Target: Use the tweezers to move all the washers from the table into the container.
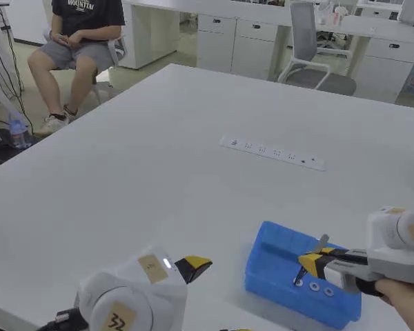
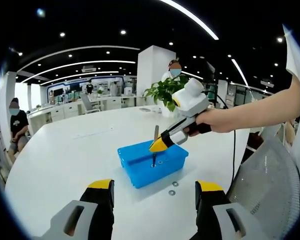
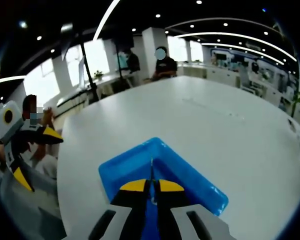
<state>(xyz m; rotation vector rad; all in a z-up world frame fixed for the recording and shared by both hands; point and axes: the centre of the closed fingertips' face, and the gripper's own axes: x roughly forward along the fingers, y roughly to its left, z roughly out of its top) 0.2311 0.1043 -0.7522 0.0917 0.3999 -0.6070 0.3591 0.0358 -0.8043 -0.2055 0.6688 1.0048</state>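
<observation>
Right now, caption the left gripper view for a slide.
Right gripper holds tweezers tip-down in the blue container; two washers lie on the table before the open left gripper.

The table top is white, smooth and matt, with only a soft sheen. The container is bright blue plastic, smooth and faintly glossy along its rim. The tweezers are bare grey metal with a dull finish. The washers inside the container are silvery metal. The left gripper and the right gripper have matt whitish plastic housings and black jaws capped in yellow. The far power strip is white plastic. The office chair on the right has a grey mesh back.
</observation>
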